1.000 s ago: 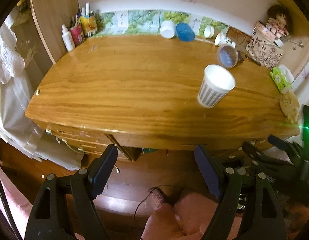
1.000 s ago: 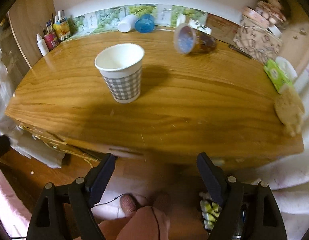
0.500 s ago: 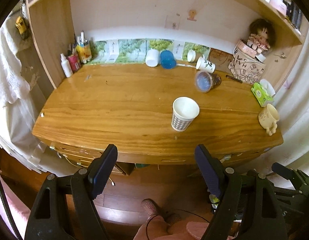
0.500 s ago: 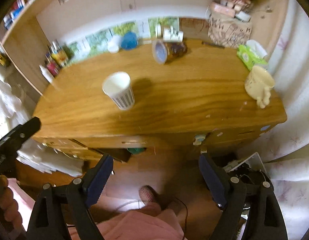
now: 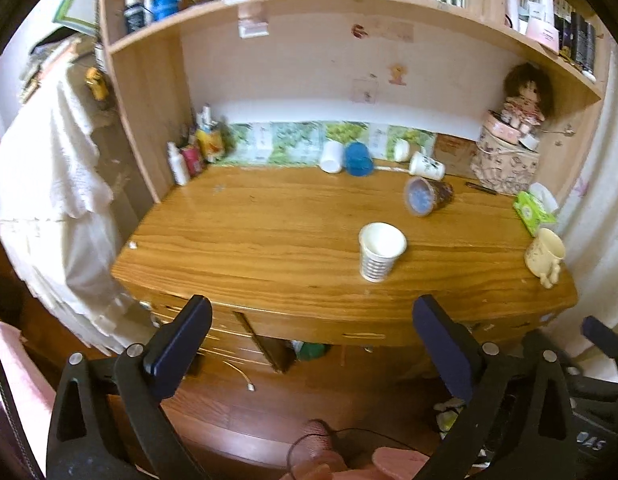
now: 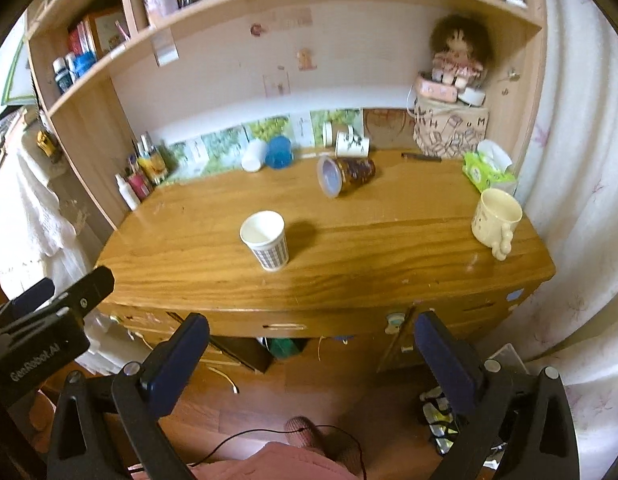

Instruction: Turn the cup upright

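cup (image 5: 380,251) upright (untouched), hand-held grippers farther back

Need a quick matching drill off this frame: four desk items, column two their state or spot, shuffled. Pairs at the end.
Items:
1. paper cup
2. brown cup
3. cream mug
4. tissue pack

States:
A. lying on its side, mouth toward the camera
B. green, by the desk's right edge, behind the mug
C. upright near the middle of the desk, checked pattern
D. upright at the right front corner

Pairs: 1-C, 2-A, 3-D, 4-B
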Demonstrator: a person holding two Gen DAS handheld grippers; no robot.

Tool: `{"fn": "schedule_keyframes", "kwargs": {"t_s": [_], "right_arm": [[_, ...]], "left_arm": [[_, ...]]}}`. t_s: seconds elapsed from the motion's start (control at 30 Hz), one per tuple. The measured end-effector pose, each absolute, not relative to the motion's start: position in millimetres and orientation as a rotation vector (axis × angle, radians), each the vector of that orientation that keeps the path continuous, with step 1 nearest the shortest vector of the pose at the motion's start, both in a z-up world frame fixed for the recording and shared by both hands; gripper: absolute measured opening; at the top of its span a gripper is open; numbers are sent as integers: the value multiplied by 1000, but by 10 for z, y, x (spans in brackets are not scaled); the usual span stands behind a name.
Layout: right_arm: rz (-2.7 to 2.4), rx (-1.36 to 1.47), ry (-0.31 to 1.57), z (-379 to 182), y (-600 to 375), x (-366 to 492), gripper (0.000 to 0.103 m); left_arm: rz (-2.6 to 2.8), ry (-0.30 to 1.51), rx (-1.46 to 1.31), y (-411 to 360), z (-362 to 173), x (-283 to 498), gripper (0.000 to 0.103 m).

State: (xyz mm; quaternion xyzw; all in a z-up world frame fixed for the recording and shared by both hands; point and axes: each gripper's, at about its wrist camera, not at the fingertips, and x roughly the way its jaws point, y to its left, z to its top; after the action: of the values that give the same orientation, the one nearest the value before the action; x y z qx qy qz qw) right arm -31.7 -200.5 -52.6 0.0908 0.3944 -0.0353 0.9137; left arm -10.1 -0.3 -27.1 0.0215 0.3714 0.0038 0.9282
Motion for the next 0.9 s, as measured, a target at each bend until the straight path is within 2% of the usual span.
{"fn": "schedule_keyframes", "kwargs": {"t_s": [0.3,0.9], "right_arm": [[-42,189,725,-419,-1926,-455,103],[-33,237,752,-479,-1993,-319,103]], "left_arm": [[52,699,65,46,-209,-240,102],[23,650,72,1,-146,-192,102]]}}
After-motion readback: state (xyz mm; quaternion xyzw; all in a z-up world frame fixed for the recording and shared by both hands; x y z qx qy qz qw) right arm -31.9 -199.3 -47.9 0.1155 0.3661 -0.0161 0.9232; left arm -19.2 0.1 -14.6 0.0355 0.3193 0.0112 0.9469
